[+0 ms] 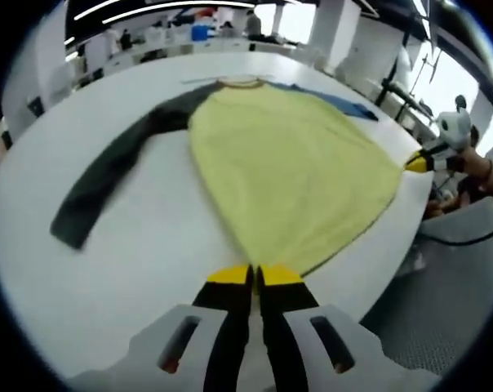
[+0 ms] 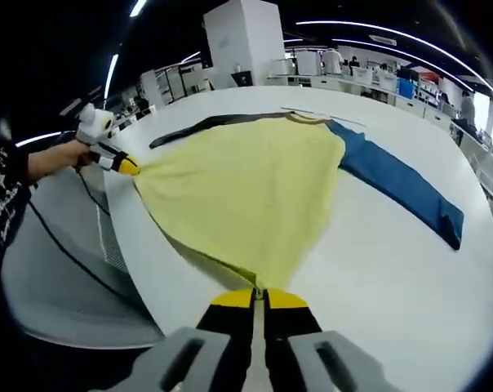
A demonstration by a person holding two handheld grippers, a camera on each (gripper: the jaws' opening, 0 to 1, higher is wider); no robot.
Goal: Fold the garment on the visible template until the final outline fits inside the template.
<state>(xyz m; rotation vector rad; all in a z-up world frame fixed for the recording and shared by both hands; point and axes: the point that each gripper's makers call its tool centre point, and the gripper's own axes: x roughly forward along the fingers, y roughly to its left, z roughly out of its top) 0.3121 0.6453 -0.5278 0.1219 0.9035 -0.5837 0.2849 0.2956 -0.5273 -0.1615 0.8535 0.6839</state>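
Observation:
A yellow long-sleeved garment (image 1: 287, 163) lies spread on the white table (image 1: 148, 245), collar at the far side. In the left gripper view its dark grey sleeve (image 1: 108, 175) stretches to the left and its blue sleeve (image 1: 336, 102) shows behind the body. My left gripper (image 1: 255, 274) is shut on one hem corner. Further along the table edge, my right gripper (image 1: 418, 162) pinches the other corner. In the right gripper view, my right gripper (image 2: 259, 296) is shut on the hem of the yellow body (image 2: 246, 188). The left gripper (image 2: 126, 166) holds the far corner, and the blue sleeve (image 2: 401, 188) lies flat to the right.
The table's edge (image 2: 140, 269) runs just under the hem, with grey floor (image 2: 59, 278) and a black cable below it. A hand (image 2: 55, 159) holds the left gripper. Desks, white machines and shelving stand beyond the table's far side.

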